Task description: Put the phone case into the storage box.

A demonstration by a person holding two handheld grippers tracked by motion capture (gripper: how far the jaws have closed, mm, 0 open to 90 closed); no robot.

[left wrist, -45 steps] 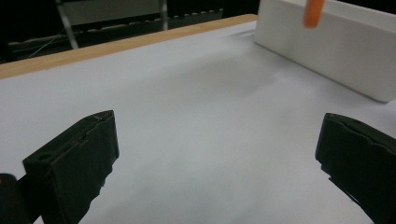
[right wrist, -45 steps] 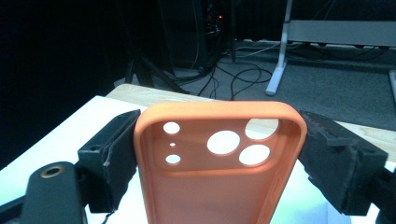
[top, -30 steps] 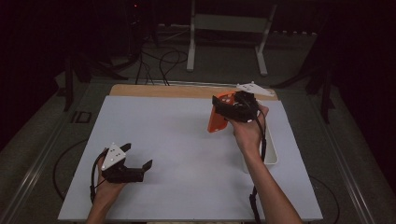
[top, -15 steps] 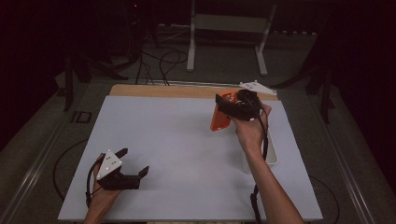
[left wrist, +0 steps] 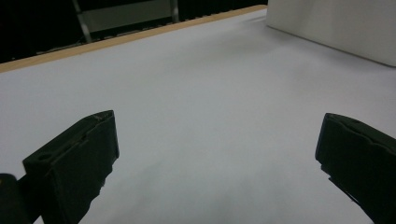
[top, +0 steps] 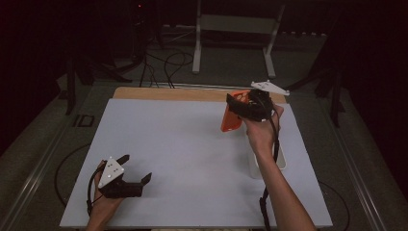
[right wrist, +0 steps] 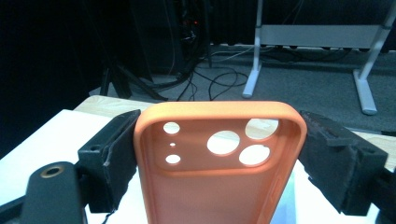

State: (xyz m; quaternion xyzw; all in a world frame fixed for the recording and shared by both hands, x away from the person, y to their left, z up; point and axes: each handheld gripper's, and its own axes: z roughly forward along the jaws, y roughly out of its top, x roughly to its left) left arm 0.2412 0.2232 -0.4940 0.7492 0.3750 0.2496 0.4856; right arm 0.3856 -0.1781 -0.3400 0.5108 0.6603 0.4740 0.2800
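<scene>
R gripper (top: pixel 239 107) is up off the table at abt 1 o'clock, jaws clamped on an orange phone case (top: pixel 231 115), one jaw on each long side; the right gripper view shows the case (right wrist: pixel 219 158) w/ its camera cutouts and open inside facing the cam. L gripper (top: pixel 137 169) sits low at 7 o'clock on the white mat (top: pixel 183 149), jaws wide apart, holding nothing. White box (top: pixel 281 162) at 4 o'clock, just beside the R forearm.

White rectangular sheet (top: pixel 192 159) covers tabletop; bare wooden strip (top: pixel 163 93) along far edge. White box-like container (top: pixel 281 163) at right side. Beyond table: white metal stand (top: pixel 235 24), black cables (top: pixel 168 62) on grey floor.
</scene>
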